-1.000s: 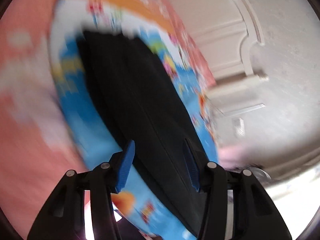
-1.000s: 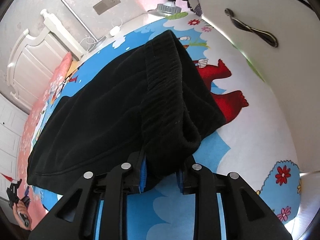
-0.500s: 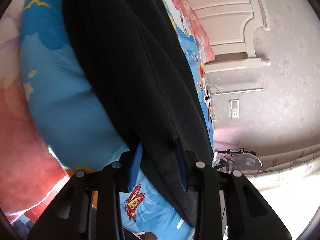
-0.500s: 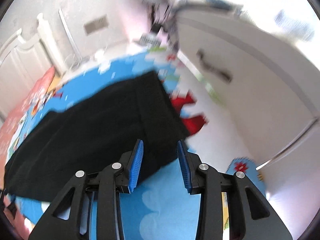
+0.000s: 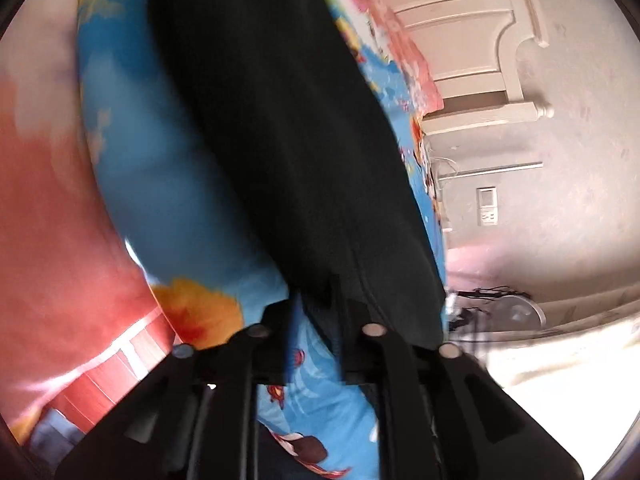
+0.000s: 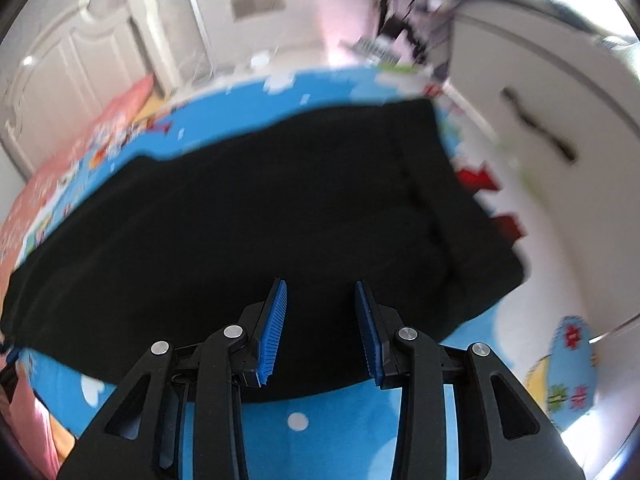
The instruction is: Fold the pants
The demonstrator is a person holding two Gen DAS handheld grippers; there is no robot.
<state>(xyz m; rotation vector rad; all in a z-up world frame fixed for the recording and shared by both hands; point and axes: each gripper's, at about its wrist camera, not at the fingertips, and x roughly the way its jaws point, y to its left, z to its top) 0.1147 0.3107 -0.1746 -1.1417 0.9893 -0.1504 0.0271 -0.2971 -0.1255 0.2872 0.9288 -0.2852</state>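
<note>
Since a second ago the right tool has let go of the waistband it was pinching and swung over the middle of the pants; its jaws now stand apart, empty, hovering above the black cloth. The left tool has narrowed its jaws and come in on the near end of the pants, where a dark edge of fabric lies between its fingers. That view is blurred, so I cannot tell whether the pads press on the cloth or only bracket it.

The pants lie spread flat across the bed, on a blue cartoon-print sheet, with the ribbed waistband towards the white wardrobe in the right view and the legs running towards the pink pillow side.

Risks from here: if the left tool has caught only one layer, lifting would probably pull the legs apart and skew the fold. It could also nip the sheet along with the cloth and drag it. With the right tool free, nothing pins the waistband end, so a pull from the left would likely slide the whole garment.
</note>
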